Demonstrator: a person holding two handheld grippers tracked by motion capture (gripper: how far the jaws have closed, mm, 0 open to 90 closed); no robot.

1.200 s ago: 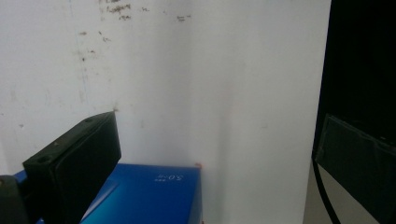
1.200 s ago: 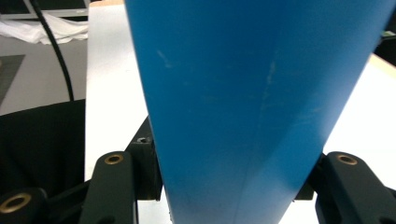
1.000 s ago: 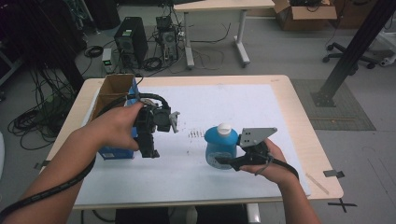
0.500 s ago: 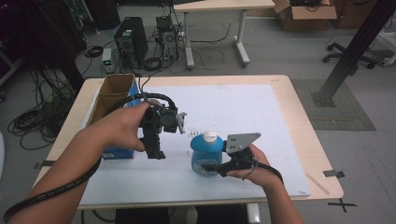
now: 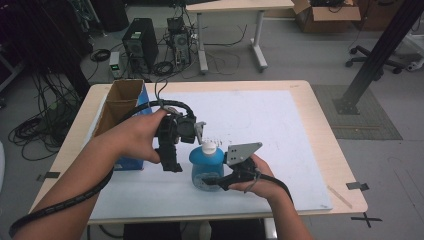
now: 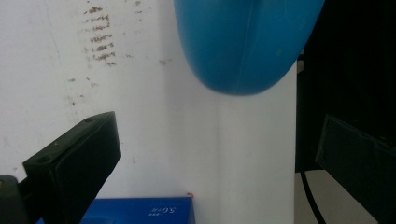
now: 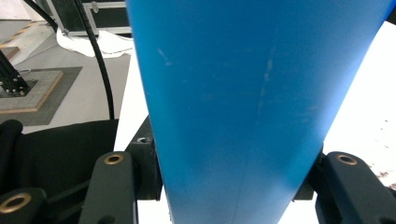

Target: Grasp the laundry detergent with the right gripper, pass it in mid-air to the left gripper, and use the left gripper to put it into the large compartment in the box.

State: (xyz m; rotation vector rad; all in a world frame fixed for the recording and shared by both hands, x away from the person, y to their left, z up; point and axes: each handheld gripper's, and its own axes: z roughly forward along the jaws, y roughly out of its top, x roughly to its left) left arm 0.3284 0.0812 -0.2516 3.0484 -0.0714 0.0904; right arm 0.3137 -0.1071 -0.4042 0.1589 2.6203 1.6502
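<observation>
A blue bottle with a white cap stands low over the white mat, toward the table's front edge. My right gripper is shut on its lower body from the right, and in the right gripper view the blue bottle sits squeezed between the two black jaws of that gripper. My left gripper hangs just left of the bottle, jaws pointing down. In the left gripper view its jaws stand wide apart with nothing between them, the blue bottle farther ahead.
An open cardboard box with a blue side stands at the table's left; its blue side lies near my left jaws. Dark scuff marks dot the mat behind the bottle. The mat's right half is bare.
My right gripper has carried the blue bottle leftward and toward the front edge, close beside the left gripper. The left hand has barely shifted.
</observation>
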